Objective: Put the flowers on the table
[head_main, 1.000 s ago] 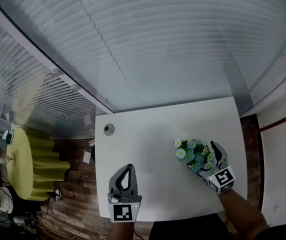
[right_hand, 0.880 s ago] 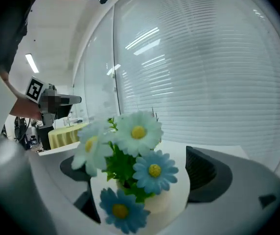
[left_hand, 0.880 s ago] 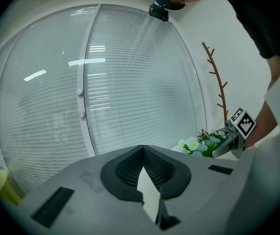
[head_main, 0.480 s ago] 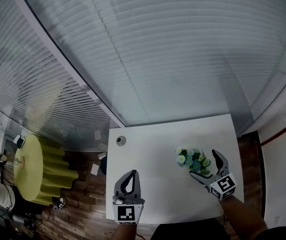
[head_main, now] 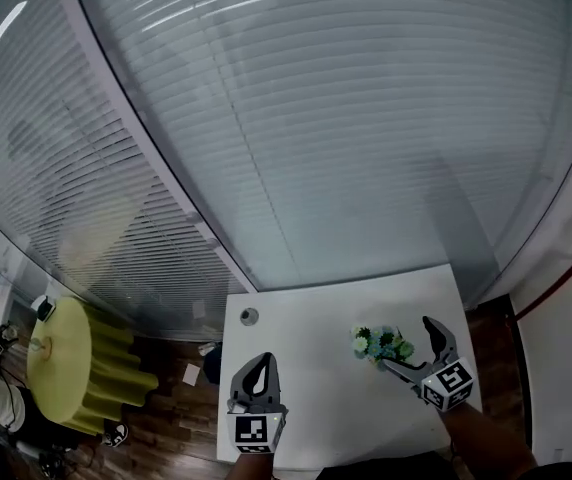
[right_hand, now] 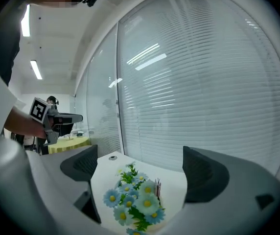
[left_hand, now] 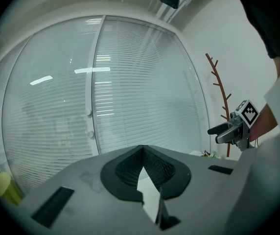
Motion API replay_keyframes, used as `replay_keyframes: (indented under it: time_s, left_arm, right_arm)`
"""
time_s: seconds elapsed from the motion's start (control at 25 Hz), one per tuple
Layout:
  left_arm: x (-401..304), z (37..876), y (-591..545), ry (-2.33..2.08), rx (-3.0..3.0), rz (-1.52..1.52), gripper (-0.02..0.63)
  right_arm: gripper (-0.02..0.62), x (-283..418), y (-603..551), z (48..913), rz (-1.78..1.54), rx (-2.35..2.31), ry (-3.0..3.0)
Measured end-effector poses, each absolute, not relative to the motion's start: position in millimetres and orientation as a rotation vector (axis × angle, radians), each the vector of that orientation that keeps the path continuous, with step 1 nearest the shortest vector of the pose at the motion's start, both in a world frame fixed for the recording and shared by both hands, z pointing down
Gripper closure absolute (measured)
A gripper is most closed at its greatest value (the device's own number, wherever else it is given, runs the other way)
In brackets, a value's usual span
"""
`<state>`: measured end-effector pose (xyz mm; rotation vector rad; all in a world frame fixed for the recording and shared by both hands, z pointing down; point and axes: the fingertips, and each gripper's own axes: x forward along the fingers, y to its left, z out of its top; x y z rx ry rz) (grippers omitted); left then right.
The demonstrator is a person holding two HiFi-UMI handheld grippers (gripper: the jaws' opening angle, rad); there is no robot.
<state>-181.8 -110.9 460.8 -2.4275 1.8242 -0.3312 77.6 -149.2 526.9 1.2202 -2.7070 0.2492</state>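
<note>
Seemingly finishing: resting the small blue-and-white flower bunch (head_main: pixel 381 343) on the white rectangular table (head_main: pixel 306 368), right gripper (head_main: pixel 407 345) released around it. Holding left gripper (head_main: pixel 257 366) clenched, empty, above that table.

Smooth matt white table (head_main: pixel 311 363), wood-plank floor (head_main: pixel 169 438), plastic-looking flowers (head_main: pixel 381 344)

The flowers (right_hand: pixel 135 202) are pale blue with yellow centres and green leaves; the table (head_main: pixel 306 358) is white.
</note>
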Motion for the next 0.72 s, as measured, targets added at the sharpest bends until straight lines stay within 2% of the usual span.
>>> replay_keyframes:
  time_s: [0.52,0.72]
  left_arm:
    - [-190.9,431.6,-113.2,1.786,-2.383,-0.291,0.606]
    - [-199.1,422.8,-125.3,1.809,-2.366,-0.278,0.606]
  right_arm:
    - [0.049,93.3,-142.2,457.4,0.201,1.297,-2.785]
    - [0.084,90.0,-148.5,444.9,0.150,1.279,-2.795]
